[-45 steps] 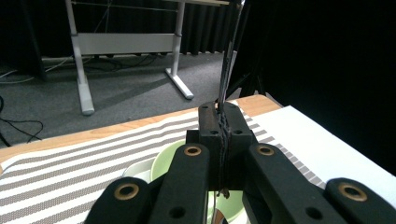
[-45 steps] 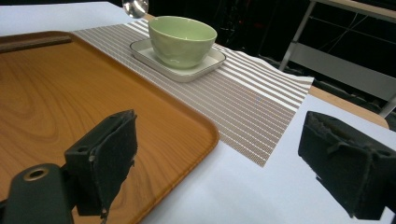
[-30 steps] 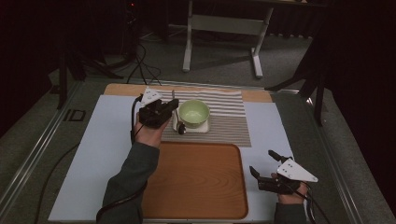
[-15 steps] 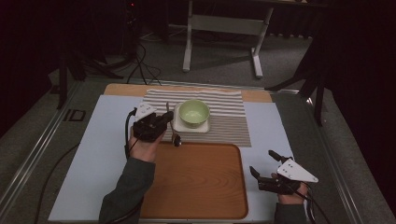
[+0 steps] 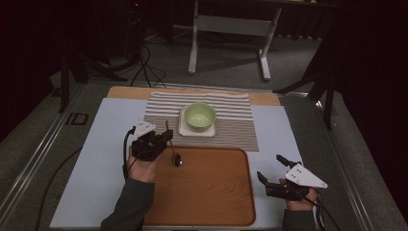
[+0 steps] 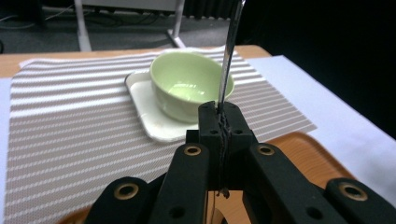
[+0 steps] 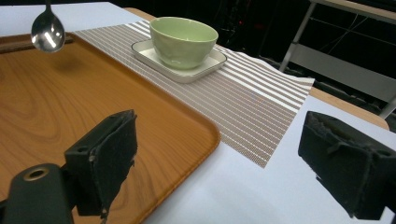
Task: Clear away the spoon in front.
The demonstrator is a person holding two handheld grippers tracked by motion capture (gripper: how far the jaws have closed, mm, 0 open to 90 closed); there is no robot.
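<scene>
Both tongs noted: my left tongs [image 5: 163, 140] pinch the spoon [image 5: 172, 150] handle, right tongs [image 5: 273, 169] spread; I'd lower its head flat onto the tray [image 5: 211, 192], slowly.

A: In the left gripper view, the spoon [image 6: 227, 56] handle runs off the top edge, and its lower part is hidden between the shut jaws of the left gripper [image 6: 219, 122].

B: And the right gripper view?

A: The spoon's handle is cut off at the upper left, and the wooden tray [image 7: 93, 98] runs off the left edge.
</scene>
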